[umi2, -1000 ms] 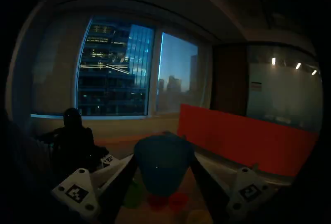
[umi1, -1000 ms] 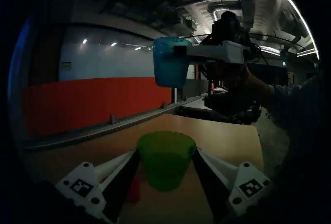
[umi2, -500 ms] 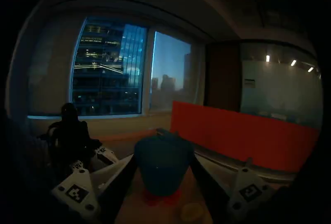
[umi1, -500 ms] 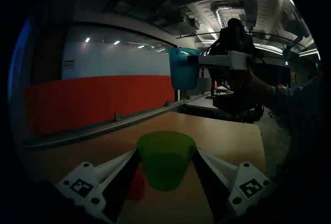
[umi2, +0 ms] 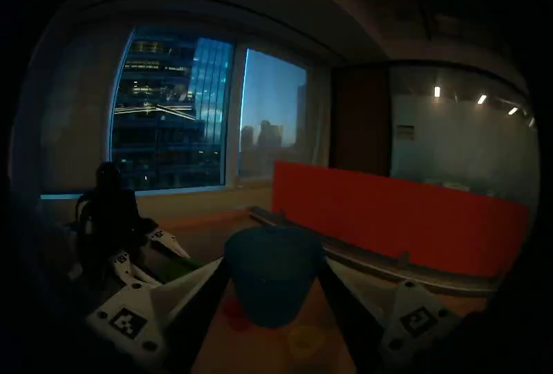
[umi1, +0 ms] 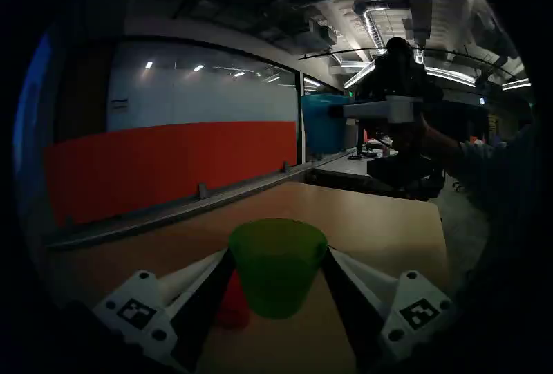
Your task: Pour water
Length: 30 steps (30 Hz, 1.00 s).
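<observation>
A green cup [umi1: 276, 274] stands upright between the fingers of my left gripper [umi1: 276, 258], which is shut on it above the wooden table [umi1: 377, 222]. My right gripper [umi2: 274, 270] is shut on a blue cup [umi2: 274, 284], also upright. In the left gripper view the blue cup [umi1: 323, 124] hangs in the air beyond the table's far edge, held level by the right gripper [umi1: 332, 113] and a person's arm [umi1: 470, 160]. In the right gripper view the left gripper [umi2: 142, 263] sits low at the left with a bit of green [umi2: 183, 267] at its tip.
A red cup [umi1: 233, 299] stands on the table just behind my left finger. The right gripper view has a red cup [umi2: 231, 308] and a yellow cup [umi2: 304, 343] on the table under the blue cup. An orange partition [umi1: 173, 163] runs along the table's far side.
In the left gripper view the blue cup and right gripper have drifted right, lower and farther off. The green cup stays put in the left gripper. The red cup shows more.
</observation>
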Each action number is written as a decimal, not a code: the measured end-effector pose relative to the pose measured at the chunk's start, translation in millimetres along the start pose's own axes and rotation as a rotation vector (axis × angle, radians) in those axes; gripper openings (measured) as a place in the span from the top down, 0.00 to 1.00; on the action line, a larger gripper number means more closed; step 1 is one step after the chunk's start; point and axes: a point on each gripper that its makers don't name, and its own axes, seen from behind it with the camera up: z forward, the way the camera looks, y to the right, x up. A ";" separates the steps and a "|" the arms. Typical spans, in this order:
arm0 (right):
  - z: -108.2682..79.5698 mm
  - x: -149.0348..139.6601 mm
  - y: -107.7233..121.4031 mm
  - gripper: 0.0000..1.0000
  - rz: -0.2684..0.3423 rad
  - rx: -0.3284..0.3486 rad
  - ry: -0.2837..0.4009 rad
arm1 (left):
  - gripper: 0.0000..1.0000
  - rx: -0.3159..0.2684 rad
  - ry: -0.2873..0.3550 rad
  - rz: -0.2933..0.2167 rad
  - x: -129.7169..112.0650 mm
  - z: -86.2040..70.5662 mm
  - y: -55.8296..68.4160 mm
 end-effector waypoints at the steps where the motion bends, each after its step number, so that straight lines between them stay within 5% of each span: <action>1: -0.8 0.1 -0.1 0.09 -0.002 0.001 0.001 | 0.14 -0.001 -0.001 0.000 0.0 0.6 -0.2; 15: -7.3 -20.7 -7.6 0.09 -0.028 0.041 -0.031 | 0.14 -0.006 -0.030 0.012 -5.5 2.0 0.8; 30: -7.8 -73.4 -14.8 0.08 -0.031 0.093 -0.169 | 0.14 0.000 -0.110 0.038 -26.8 -2.0 -2.7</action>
